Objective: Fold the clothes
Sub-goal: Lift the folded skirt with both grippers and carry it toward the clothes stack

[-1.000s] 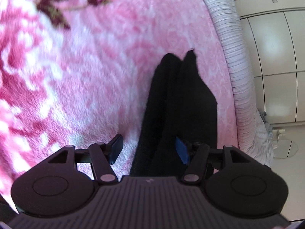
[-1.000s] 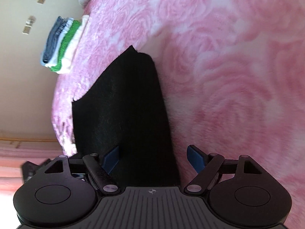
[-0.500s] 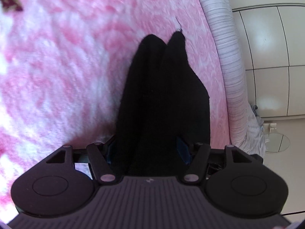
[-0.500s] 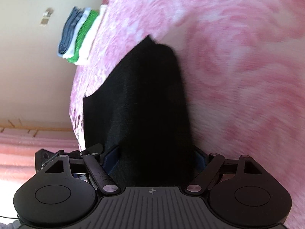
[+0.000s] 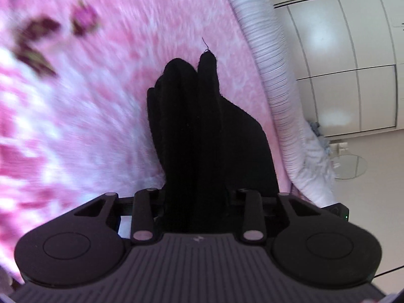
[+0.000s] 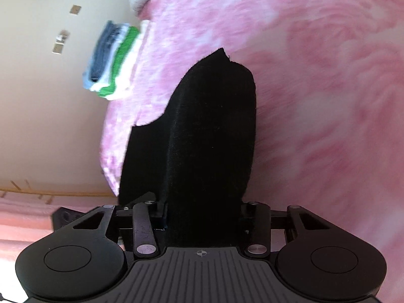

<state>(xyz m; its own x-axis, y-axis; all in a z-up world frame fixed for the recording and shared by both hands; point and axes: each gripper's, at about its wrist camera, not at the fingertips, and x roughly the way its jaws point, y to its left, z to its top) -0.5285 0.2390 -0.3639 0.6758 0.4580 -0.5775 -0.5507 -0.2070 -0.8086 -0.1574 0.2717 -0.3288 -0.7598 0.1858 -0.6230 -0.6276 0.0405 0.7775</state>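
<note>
L wrist view: left gripper (image 5: 195, 205) jaws closing w/ bunched black garment (image 5: 202, 126) between them, fabric packed tight btwn the fingers, gripped. Garment ran fwd over pink floral blanket (image 5: 88, 113), near striped white bedding edge (image 5: 267, 63); white wardrobe doors (image 5: 341, 63) beyond.

R wrist view: right gripper (image 6: 203, 218) jaws closing too, clamped on black garment (image 6: 209, 131) lying on pink blanket (image 6: 315, 88). Stack of folded clothes (image 6: 113, 63) sat far off at blanket's edge.

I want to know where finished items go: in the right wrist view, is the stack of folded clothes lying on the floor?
No, the stack of folded clothes sits on the pink blanket near its edge, beyond the black garment.
</note>
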